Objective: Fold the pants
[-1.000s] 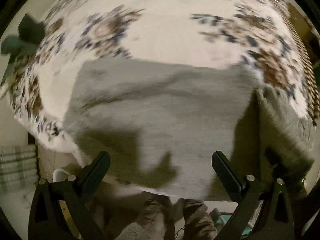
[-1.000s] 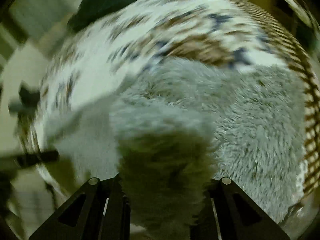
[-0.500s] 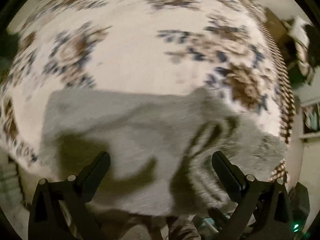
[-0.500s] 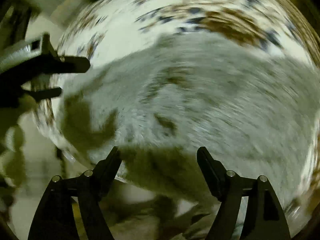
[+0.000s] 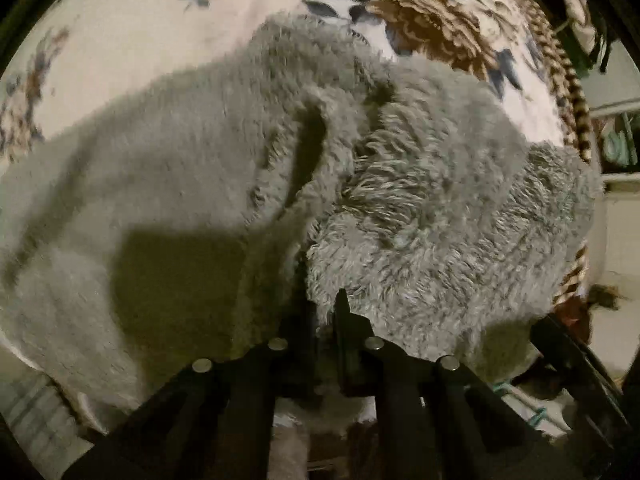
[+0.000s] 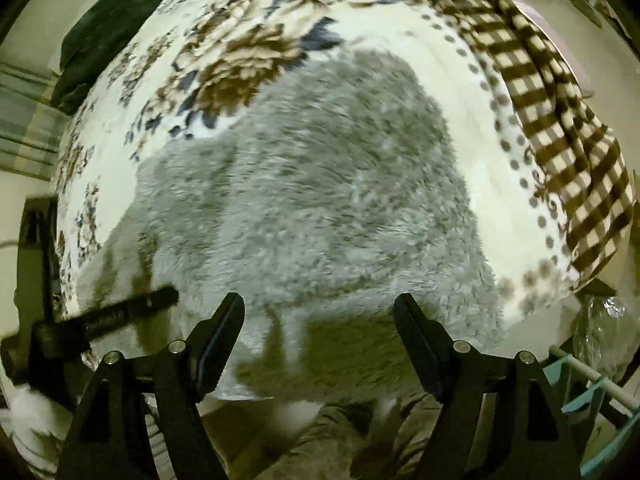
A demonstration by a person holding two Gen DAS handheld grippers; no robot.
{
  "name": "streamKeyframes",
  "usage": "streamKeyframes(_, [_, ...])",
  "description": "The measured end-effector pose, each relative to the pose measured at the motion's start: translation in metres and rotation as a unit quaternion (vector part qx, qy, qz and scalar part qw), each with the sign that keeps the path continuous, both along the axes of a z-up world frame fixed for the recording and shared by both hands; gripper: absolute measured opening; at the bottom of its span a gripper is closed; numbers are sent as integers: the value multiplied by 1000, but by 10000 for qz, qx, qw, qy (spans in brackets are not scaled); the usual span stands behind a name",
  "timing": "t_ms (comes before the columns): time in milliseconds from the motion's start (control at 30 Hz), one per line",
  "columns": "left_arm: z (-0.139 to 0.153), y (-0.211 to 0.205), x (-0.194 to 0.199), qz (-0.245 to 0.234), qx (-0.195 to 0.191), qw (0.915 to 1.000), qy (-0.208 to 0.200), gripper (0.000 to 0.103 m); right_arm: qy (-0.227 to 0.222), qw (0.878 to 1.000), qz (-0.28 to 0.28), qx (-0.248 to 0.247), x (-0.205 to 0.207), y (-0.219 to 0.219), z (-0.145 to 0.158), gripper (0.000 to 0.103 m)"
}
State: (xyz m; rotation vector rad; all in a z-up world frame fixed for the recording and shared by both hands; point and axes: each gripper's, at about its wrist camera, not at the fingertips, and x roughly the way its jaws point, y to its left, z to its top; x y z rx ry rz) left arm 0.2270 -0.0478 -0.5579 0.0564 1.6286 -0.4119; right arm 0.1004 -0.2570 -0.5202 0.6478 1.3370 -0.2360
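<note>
The grey fluffy pants (image 5: 400, 200) lie on a floral blanket (image 5: 140, 32), with one part folded over another. My left gripper (image 5: 320, 312) is shut on the near edge of the pants, at the fold. In the right wrist view the pants (image 6: 304, 200) spread flat across the blanket (image 6: 460, 80). My right gripper (image 6: 318, 320) is open and empty just above their near edge. The left gripper (image 6: 120, 312) shows at the lower left of that view, touching the pants.
A brown checked blanket edge (image 6: 560, 100) runs along the right side. A dark green garment (image 6: 112, 20) lies at the far left. A teal rack (image 6: 592, 392) stands at the lower right. The person's legs (image 6: 360, 432) are below the bed edge.
My right gripper has let go of the pants and opened. My left gripper, open before, has moved right and down and closed on the pants' near edge.
</note>
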Motion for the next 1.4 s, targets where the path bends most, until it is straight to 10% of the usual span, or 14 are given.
streamKeyframes(167, [38,26,-15,101,-359,9974,-609,5,54,9999,-122,2,0,-5,-9,79])
streamKeyframes(500, [36,62,-42,593,-359,9976,-69,10,67,9999,81,64,16,-7,-9,79])
streamKeyframes(767, [71,46,-3,845,-1125,9894,-366,66,118,9996,-140,197,15,-31,-14,84])
streamKeyframes(1033, [3,-7,64,480,-627,9967,-164,63,56,9985,-515,176,25,-68,-17,85])
streamKeyframes(1100, [2,-10,62,363,-728,9965,-207,13,64,9985,-520,171,30,-74,-21,85])
streamKeyframes(1400, [33,57,44,1248,-991,9853,-612,12,85,9993,-340,148,50,-75,-28,85])
